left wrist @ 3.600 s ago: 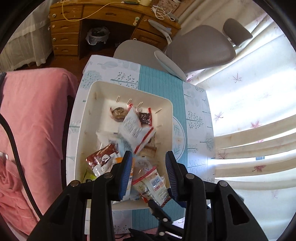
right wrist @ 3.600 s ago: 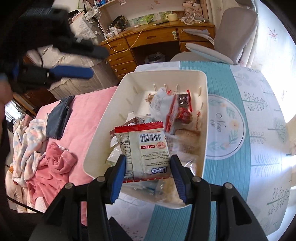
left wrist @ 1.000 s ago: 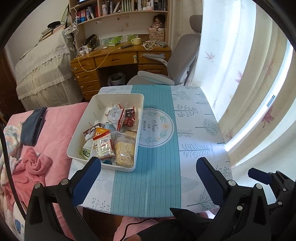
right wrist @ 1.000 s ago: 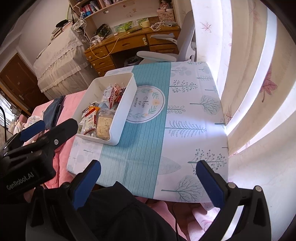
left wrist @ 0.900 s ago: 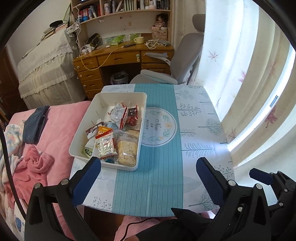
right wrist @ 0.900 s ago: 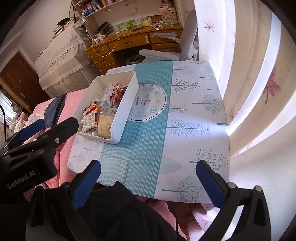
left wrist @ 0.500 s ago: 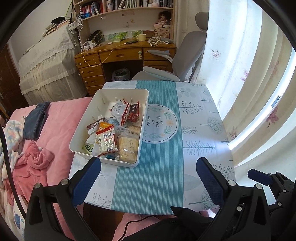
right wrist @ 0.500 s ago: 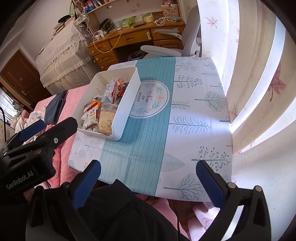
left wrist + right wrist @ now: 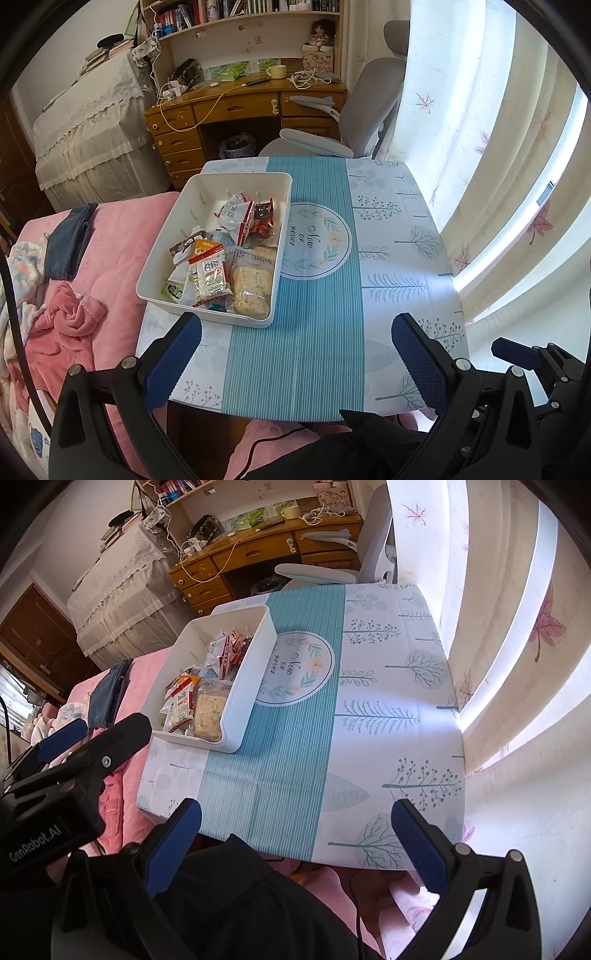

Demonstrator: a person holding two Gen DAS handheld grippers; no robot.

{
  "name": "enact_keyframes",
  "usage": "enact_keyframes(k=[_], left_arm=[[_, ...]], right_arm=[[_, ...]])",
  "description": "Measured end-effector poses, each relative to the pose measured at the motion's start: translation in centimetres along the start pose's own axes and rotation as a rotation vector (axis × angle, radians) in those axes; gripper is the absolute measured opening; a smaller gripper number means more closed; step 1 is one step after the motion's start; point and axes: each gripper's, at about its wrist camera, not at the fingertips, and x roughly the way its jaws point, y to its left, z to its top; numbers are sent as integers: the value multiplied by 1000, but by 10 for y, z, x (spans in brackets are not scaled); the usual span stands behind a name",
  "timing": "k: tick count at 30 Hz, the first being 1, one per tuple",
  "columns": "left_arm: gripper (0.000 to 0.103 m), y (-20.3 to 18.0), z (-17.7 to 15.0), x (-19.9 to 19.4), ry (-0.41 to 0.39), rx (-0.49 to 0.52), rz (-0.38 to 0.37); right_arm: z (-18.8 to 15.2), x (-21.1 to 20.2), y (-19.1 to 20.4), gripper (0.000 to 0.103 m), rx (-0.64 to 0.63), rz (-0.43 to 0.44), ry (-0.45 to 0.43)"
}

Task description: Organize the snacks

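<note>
A white bin [image 9: 162, 258] [image 9: 251, 679] stands on the left side of the table and holds several snack packets [image 9: 221, 254] [image 9: 199, 686], among them a red-and-white packet [image 9: 208, 277] and a bagged cracker block [image 9: 251, 288]. My left gripper [image 9: 295, 354] is wide open and empty, held back above the table's near edge. My right gripper [image 9: 295, 834] is wide open and empty, also over the near edge. The left gripper's body shows in the right wrist view [image 9: 66, 768].
The table wears a blue and white cloth [image 9: 321, 332] with a round print [image 9: 314, 243]. A pink bed [image 9: 110, 258] lies left of it. A grey office chair [image 9: 351, 122] and wooden desk [image 9: 236, 107] stand behind. Curtains [image 9: 498, 184] hang at the right.
Earlier both grippers were low over the bin, the right one shut on a red-and-white packet. Now both are open, empty and pulled back; the packet lies in the bin.
</note>
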Motion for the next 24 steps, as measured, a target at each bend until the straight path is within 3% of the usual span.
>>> enact_keyframes(k=[24], left_arm=[[102, -2, -19, -2, 47, 10, -33]], right_arm=[[-19, 1, -5, 103, 24, 1, 46]])
